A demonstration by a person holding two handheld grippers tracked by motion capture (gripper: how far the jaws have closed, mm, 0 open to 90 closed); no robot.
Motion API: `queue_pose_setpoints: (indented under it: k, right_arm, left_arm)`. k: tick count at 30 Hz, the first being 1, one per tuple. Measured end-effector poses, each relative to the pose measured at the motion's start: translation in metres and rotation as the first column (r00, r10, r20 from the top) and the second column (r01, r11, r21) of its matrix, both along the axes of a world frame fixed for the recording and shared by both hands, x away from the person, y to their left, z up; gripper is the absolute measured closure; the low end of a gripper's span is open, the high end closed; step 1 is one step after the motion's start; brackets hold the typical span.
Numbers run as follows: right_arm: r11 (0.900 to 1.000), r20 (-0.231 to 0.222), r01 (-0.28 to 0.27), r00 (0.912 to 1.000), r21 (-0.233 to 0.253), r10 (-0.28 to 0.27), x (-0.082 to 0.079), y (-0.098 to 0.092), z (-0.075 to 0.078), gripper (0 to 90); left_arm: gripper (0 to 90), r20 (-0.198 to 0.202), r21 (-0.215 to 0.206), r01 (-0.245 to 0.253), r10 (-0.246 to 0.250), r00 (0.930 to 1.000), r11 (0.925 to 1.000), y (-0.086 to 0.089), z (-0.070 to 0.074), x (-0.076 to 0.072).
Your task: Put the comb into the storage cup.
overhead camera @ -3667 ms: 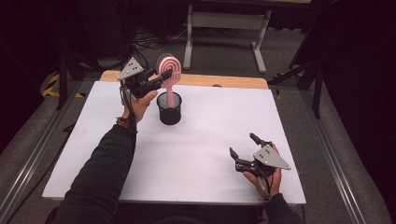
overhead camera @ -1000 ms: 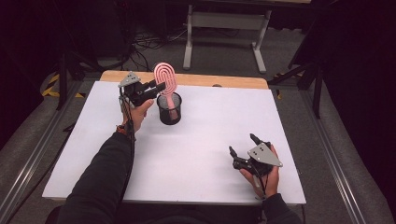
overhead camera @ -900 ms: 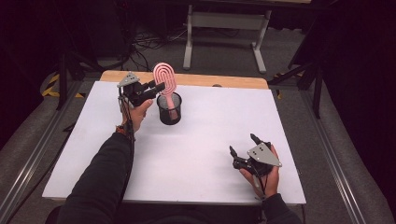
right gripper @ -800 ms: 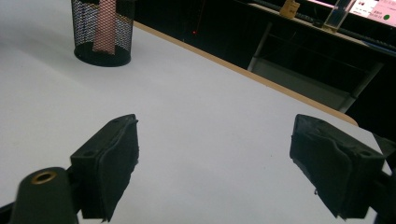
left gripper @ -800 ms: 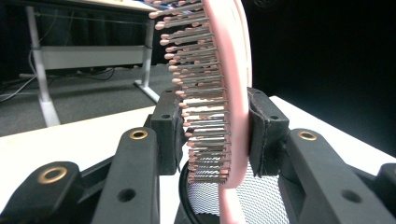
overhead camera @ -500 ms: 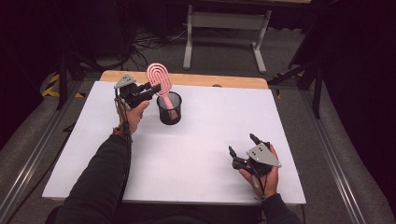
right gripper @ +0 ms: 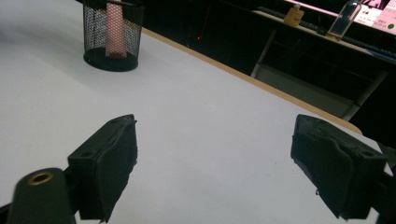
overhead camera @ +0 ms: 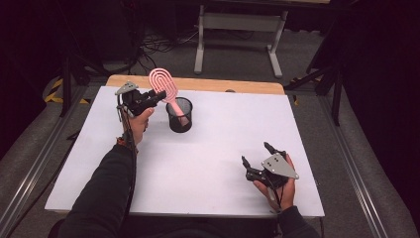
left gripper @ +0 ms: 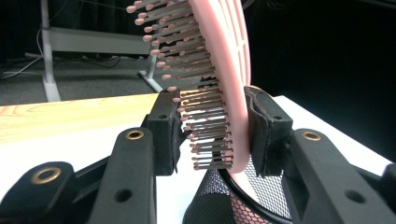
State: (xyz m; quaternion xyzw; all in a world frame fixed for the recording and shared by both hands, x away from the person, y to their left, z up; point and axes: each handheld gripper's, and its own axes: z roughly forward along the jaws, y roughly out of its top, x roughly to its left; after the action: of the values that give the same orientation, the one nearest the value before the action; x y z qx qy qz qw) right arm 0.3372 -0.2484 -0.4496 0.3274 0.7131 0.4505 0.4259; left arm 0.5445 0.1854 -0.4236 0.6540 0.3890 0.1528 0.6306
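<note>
1. your left tongs (overhead camera: 157,95) are clamped on the pink hairbrush (overhead camera: 164,85), low on its head: in the left gripper view one pad presses the bristle side and the other the smooth back (left gripper: 236,88).
2. the brush stands tilted, its head up and leaning toward your left hand (overhead camera: 140,121), its handle down inside the black mesh cup (overhead camera: 179,114).
3. in the left gripper view the rim of the cup (left gripper: 238,191) sits right under the tongs (left gripper: 212,135), with the pink handle showing through the mesh.
4. the cup stands upright on the white bench (overhead camera: 208,163), toward the far left part, just beside your left hand.
5. your right tongs (overhead camera: 256,159) are spread wide apart and hold nothing; they sit low over the near right part of the bench, well apart from the cup and the brush.
6. in the right gripper view the cup (right gripper: 112,39) lies far off at upper left, beyond the tongs (right gripper: 215,163), with the pink handle (right gripper: 113,32) upright inside it.
</note>
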Motion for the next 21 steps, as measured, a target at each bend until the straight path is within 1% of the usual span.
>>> queue_pose_setpoints:
  k: [11,17,21]
  right_arm:
    - [1.0,0.001,-0.012,0.9999,-0.005,0.012,-0.0007,0.0004,0.0007,15.3]
    - [1.0,0.002,-0.025,0.9997,-0.01,0.025,-0.0013,0.0017,0.001,15.2]
    - [0.999,0.004,-0.039,0.9992,-0.011,0.039,-0.002,0.0025,0.0015,14.8]
  left_arm:
    - [59.3,0.006,0.009,0.005,-0.005,1.0,0.9999,-0.0008,-0.0017,-0.0013]
    - [56.9,-0.004,0.0,0.01,-0.01,0.9999,1.0,-0.0002,-0.0028,-0.0024]
    - [55.3,-0.004,0.005,0.004,-0.004,1.0,1.0,0.0003,-0.0027,-0.0032]
